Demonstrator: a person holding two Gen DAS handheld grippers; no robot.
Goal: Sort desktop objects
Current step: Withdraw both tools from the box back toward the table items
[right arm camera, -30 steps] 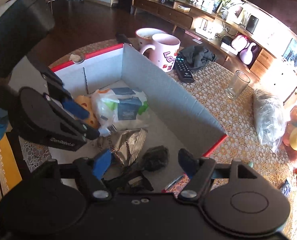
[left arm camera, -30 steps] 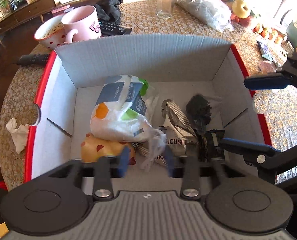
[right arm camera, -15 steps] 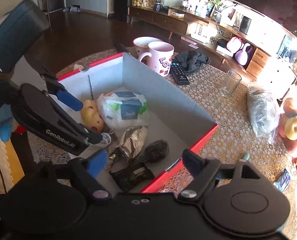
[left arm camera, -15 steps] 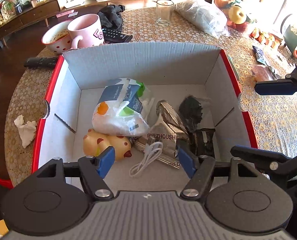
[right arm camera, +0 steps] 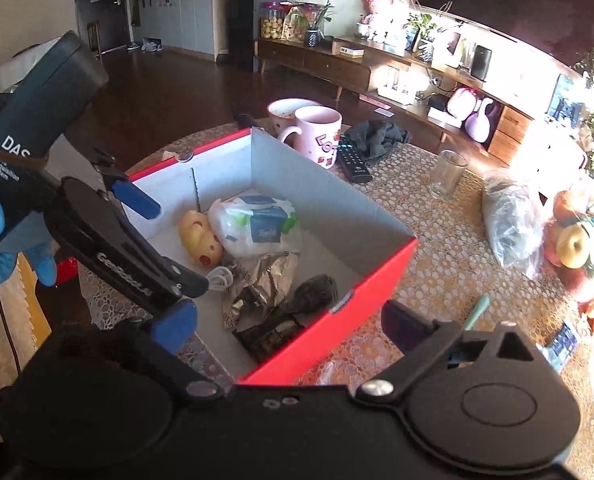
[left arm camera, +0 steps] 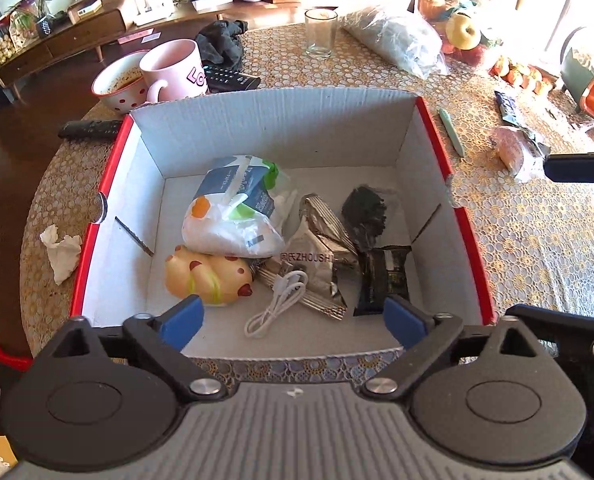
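Your left claw (left arm camera: 293, 320) hangs above the near rim of the box (left arm camera: 273, 128), at the bottom of its own frame, its blue fingers spread wide and pinching nothing. Your right claw (right arm camera: 289, 322) sits over the box's red corner in the lower middle of its frame, also spread and empty.

Inside the box, in the centre of the left view, lie a white tissue pack (left arm camera: 233, 212), a yellow duck toy (left arm camera: 207, 276), a white cable (left arm camera: 277, 306), a silver foil packet (left arm camera: 317, 256), a dark fuzzy thing (left arm camera: 365, 212) and a black wrapper (left arm camera: 383, 280).

The left view alone shows a crumpled tissue (left arm camera: 61, 248) on the desk (left arm camera: 537, 240) at left centre, and a pink wrapped item (left arm camera: 513, 152) at upper right. The right view alone shows your blue-gloved hand (right arm camera: 1, 236) gripping the left tool at the left edge. A green pen (right arm camera: 475, 312) lies on the desk right of the box; a pink mug (right arm camera: 317, 136) stands beyond it.
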